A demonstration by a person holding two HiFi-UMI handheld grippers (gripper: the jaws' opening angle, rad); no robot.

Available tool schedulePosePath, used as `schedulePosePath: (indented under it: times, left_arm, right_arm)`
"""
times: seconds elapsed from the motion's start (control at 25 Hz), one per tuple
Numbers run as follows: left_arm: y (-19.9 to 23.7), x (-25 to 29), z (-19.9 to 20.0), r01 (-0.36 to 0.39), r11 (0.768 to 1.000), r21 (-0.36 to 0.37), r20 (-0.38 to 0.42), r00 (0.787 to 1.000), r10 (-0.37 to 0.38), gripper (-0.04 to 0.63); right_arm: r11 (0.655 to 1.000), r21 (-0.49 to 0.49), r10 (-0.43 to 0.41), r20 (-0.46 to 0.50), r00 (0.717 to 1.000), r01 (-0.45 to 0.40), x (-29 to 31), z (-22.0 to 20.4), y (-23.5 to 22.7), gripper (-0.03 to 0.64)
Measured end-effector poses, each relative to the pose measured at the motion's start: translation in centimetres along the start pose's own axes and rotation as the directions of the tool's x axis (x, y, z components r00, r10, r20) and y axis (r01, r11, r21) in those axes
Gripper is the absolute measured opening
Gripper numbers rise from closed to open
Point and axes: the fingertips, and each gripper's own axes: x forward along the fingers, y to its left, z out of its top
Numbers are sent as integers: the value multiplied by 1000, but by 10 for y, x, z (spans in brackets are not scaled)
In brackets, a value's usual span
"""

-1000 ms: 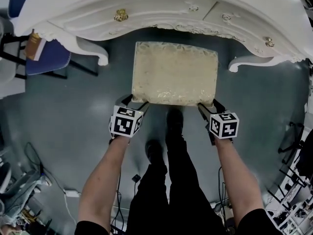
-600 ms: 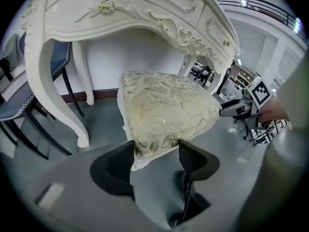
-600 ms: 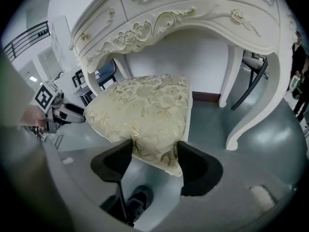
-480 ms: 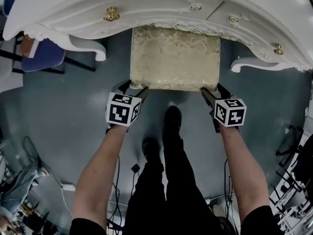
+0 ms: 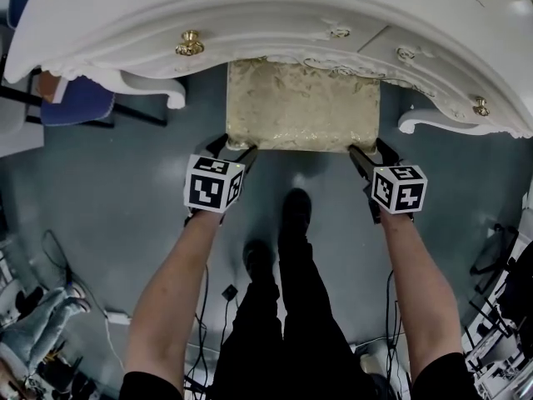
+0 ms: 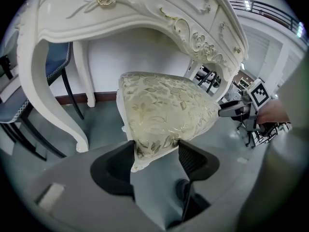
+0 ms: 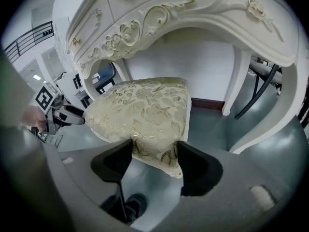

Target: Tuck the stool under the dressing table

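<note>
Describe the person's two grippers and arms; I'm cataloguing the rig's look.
The left gripper and right gripper match: black, with broad dark fingers, each topped by a white cube bearing black square markers. Bare forearms; short black sleeves.

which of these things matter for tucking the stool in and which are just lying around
Part of the job:
- stool
- dressing table
- left gripper and right gripper, each clamped on a near corner of the stool

Just lying about:
- blue chair
- floor cables
</note>
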Motion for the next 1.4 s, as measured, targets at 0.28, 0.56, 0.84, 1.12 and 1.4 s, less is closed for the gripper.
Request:
schedulePosePath:
  times: [0.28,0.56,0.84,1.12,1.4]
  left_arm:
    - [19,11,28,-14,1000,6,47,999,14,310]
    - [33,18,50,-35,999,19,58,998,34,305]
    - [38,27,65,-31,1000,1,69,997,31,310]
    - [47,25,81,-69,996,-56,122,990,76,291]
    - [41,20,54,-76,985,-157,152,983,100,124]
  right_arm:
    - [1000,-1,4,25,1000,-4,15,28,-7,298]
    - [1000,6,-4,45,999,4,27,47,-9,299]
    - [1000,-19,12,94,995,-10,36,68,-21,301]
    - [1000,-18,4,124,992,-2,39,86,-24,301]
    - [999,-22,-34,119,992,37,25,59,-25,3]
